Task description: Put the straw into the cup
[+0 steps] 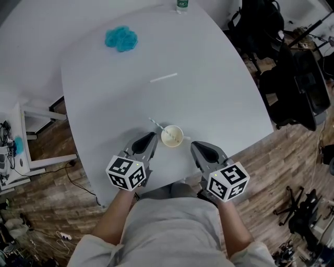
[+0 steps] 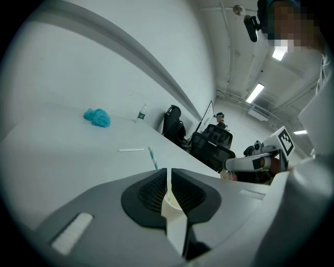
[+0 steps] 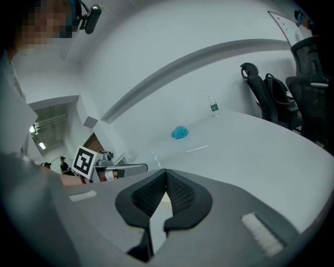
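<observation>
Pictured flanking the cup (image 1: 172,136) on the desk (image 1: 219,94): left hand-held gripper (image 1: 152,136) and right hand-held gripper (image 1: 194,145), both pressed together, empty. Already leaning inside the cup, the striped straw (image 1: 155,123). Could topple the light cup and spill the straw with one careless nudge in pulling away

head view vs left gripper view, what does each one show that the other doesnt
Only the head view shows the wooden floor, the person's forearms and the cup's open top from above. Only the left gripper view shows the ceiling lights and the ribbed pads of the left gripper. Both show the table, blue clump, bottle, white strip, straw and cup.
</observation>
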`<state>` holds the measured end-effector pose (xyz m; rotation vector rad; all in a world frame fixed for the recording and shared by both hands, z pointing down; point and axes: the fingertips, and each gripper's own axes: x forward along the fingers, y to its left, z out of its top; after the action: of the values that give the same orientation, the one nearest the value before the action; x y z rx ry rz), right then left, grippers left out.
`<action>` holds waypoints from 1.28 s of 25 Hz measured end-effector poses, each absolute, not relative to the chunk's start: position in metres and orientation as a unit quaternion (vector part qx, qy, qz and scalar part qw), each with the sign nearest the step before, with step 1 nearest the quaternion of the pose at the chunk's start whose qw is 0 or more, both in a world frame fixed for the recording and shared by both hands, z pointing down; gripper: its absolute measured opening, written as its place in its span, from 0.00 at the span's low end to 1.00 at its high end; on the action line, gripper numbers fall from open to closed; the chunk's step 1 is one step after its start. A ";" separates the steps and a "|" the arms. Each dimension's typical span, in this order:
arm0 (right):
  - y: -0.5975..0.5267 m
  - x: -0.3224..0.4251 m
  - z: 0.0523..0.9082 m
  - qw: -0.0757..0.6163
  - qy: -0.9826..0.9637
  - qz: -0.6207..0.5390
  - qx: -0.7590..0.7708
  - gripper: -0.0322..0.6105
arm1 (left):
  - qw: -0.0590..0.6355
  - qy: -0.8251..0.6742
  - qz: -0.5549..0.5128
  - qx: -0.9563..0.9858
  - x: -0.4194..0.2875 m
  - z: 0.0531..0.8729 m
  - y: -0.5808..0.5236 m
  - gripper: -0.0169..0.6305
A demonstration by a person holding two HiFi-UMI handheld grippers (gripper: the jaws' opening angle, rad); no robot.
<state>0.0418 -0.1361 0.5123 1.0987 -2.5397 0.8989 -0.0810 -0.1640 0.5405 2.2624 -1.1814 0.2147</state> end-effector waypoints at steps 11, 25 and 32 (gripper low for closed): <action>-0.126 0.046 0.482 0.103 -0.875 0.276 0.385 0.06 | 0.235 -0.423 0.094 0.870 -0.075 0.492 -0.135 0.05; -0.111 0.043 0.453 0.089 -0.885 0.254 0.381 0.06 | 0.217 -0.402 0.117 0.882 -0.057 0.458 -0.104 0.05; -0.108 0.039 0.444 0.087 -0.891 0.249 0.370 0.06 | 0.217 -0.411 0.106 0.879 -0.056 0.449 -0.101 0.05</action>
<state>0.0391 -0.1078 0.4443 1.1013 -2.6527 0.7425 -0.0557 -0.1006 0.4491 2.4357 -1.1375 0.2930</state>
